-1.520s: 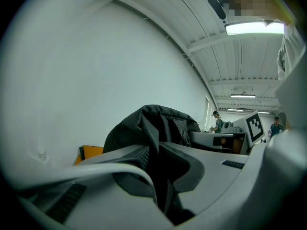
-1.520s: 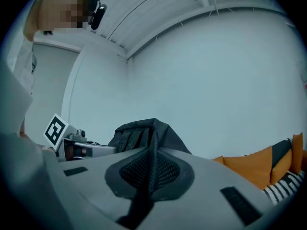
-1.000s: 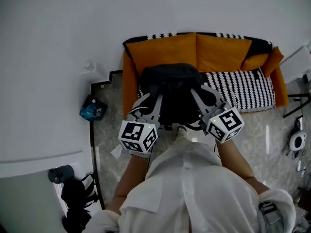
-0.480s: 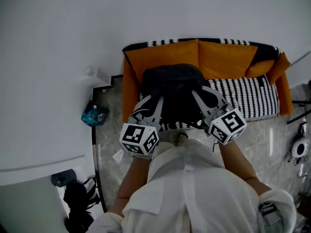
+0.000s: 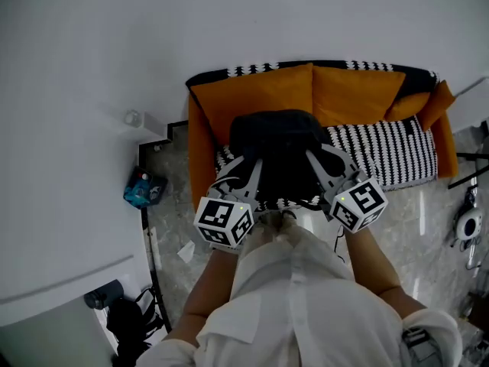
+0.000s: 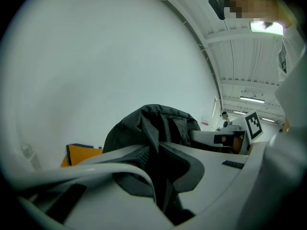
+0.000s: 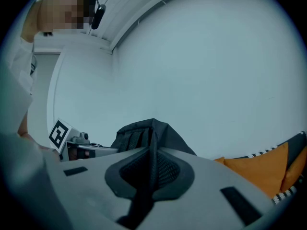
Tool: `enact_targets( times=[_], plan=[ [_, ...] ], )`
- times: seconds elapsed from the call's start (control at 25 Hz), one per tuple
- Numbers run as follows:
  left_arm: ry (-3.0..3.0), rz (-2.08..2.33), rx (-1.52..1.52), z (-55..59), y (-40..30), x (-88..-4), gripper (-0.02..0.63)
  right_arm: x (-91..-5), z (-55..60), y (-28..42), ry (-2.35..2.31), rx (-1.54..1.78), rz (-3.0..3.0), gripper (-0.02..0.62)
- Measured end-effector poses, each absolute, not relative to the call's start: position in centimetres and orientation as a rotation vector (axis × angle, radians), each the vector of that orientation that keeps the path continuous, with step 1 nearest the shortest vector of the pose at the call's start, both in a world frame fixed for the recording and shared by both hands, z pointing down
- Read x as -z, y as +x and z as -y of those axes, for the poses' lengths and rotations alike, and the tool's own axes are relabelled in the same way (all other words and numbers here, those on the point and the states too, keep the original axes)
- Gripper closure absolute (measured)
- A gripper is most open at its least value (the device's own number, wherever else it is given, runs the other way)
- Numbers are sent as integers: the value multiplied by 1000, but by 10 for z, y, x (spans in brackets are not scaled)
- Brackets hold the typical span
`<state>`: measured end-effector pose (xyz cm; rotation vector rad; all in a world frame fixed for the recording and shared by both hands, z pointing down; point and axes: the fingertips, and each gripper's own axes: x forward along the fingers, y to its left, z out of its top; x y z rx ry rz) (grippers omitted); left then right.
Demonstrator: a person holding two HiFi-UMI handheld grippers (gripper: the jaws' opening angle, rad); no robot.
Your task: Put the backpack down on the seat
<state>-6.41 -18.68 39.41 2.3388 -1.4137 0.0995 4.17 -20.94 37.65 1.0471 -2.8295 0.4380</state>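
Observation:
A black backpack [image 5: 276, 145] hangs over the left end of the sofa's black-and-white striped seat [image 5: 382, 147], in front of the orange back cushions [image 5: 260, 90]. My left gripper [image 5: 254, 165] is shut on the backpack's left side and my right gripper [image 5: 312, 157] on its right side. In the left gripper view the left gripper [image 6: 156, 163] pinches black fabric, with the backpack [image 6: 153, 121] bulging behind. The right gripper view has the right gripper [image 7: 151, 167] shut on a black strap below the backpack [image 7: 146, 128]. The backpack's underside is hidden, so I cannot tell whether it touches the seat.
An orange armrest [image 5: 200, 147] borders the seat on the left. On the stone floor lie a blue packet [image 5: 144, 188], a scrap of paper [image 5: 186, 252] and dark bags [image 5: 126, 319]. A white device [image 5: 467, 222] stands at the right. A white wall rises behind the sofa.
Backpack and both grippers have shifted slightly lower in the head view, toward the sofa seat. Both grips look the same.

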Motion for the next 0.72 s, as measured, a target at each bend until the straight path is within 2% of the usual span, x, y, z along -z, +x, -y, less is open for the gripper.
enact_targets(
  times=[0.72],
  plan=[
    [2232,1333,-214,244,-89,-516,557,-501,265,18,1096,-640,2664,572]
  ],
)
